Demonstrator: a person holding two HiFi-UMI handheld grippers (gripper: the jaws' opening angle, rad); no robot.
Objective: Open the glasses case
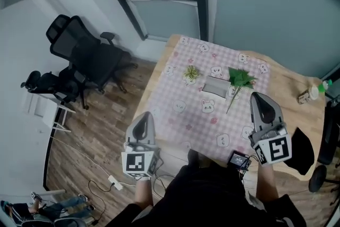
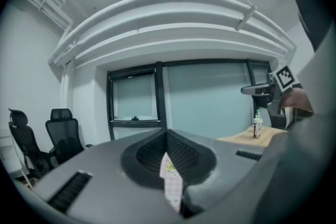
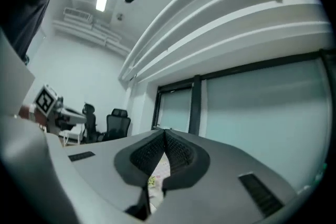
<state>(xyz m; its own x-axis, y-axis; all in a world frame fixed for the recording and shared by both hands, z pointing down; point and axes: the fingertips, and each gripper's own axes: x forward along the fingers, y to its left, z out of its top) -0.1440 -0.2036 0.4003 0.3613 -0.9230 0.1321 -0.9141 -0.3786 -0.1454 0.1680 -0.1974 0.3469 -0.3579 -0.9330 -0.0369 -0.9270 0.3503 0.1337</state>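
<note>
The glasses case is a flat grey box lying shut on the pink checked tablecloth, between a small potted plant and a green leafy sprig. Both grippers are held up close to the person's body, well short of the case and touching nothing. My left gripper hovers off the table's near left corner, its jaws shut and empty. My right gripper hangs over the near right part of the table, its jaws also closed together with nothing between them.
A small bottle stands on the bare wood at the table's right end. A black cloth-like object and a small black device lie near the front edge. Black office chairs stand left of the table, and cables trail on the floor.
</note>
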